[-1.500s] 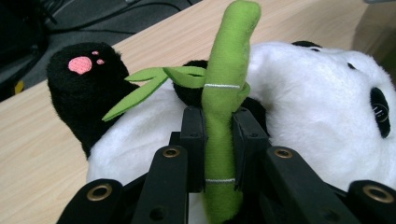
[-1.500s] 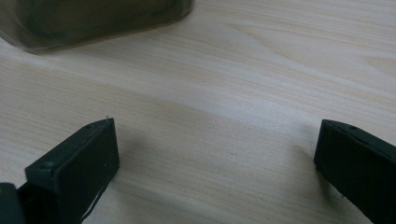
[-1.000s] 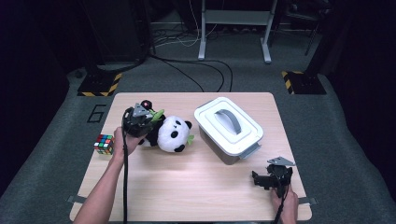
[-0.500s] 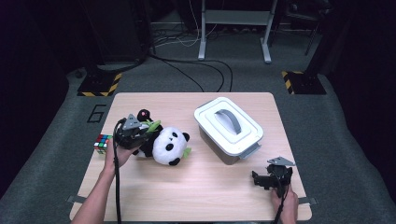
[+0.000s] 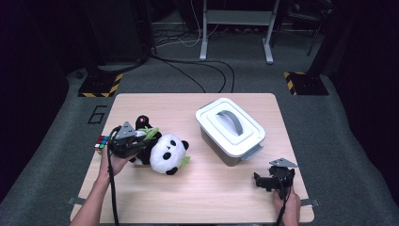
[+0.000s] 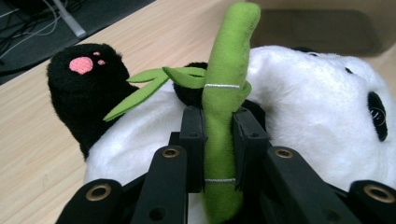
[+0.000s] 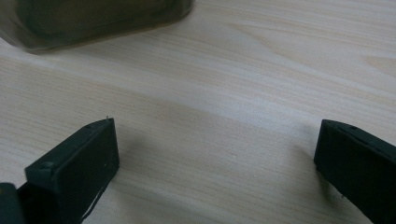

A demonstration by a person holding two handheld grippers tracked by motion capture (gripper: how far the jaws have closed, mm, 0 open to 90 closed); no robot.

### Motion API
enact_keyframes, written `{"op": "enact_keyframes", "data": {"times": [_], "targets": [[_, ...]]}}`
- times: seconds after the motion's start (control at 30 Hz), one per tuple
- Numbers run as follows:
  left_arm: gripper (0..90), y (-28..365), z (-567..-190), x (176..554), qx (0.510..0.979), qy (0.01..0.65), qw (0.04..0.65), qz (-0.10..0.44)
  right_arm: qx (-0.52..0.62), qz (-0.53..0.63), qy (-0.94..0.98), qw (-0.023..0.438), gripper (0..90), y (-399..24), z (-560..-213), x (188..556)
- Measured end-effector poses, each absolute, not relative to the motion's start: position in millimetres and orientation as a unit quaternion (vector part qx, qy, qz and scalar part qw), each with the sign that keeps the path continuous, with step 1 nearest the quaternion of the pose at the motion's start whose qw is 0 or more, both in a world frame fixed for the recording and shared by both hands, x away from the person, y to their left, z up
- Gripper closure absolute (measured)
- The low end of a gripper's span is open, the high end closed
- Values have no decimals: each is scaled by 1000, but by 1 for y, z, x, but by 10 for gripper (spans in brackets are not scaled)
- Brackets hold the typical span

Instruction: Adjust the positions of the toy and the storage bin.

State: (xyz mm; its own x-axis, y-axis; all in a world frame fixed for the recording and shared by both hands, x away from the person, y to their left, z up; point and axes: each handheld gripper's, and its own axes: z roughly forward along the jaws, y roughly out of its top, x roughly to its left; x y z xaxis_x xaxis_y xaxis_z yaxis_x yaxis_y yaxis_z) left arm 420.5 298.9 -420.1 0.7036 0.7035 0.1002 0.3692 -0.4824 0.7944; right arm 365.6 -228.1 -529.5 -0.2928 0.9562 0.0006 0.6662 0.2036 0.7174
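A black-and-white panda plush [image 5: 167, 153] lies on the left half of the wooden table [image 5: 211, 197]. It carries a green bamboo stalk [image 6: 229, 70] with leaves. My left gripper [image 5: 142, 140] comes at it from the left, and in the left gripper view the left gripper [image 6: 219, 126] is shut on that stalk, over the panda's white belly [image 6: 303, 93]. My right gripper [image 5: 261, 181] rests near the front right edge; its jaws stand wide apart over bare wood in the right gripper view [image 7: 217, 154].
A white lidded box with a grey handle [image 5: 230, 129] stands right of centre, its lower wall [image 7: 93, 18] just beyond the right gripper. A Rubik's cube [image 5: 100, 142] sits at the table's left edge beside my left hand. Cables and stands are on the floor behind.
My left gripper has pulled the panda toward the front of the table and slightly left, tilting it over. The right gripper has stayed where it was.
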Motion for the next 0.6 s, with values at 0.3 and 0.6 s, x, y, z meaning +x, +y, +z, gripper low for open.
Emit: {"op": "enact_keyframes", "data": {"times": [0.3,0.6], "targets": [[765,312,-417,417,841,313,391,204,548,313,741,231,0,-228,-530,366],[762,326,-428,410,851,289,396,188,548,313,741,231,0,-228,-529,366]]}}
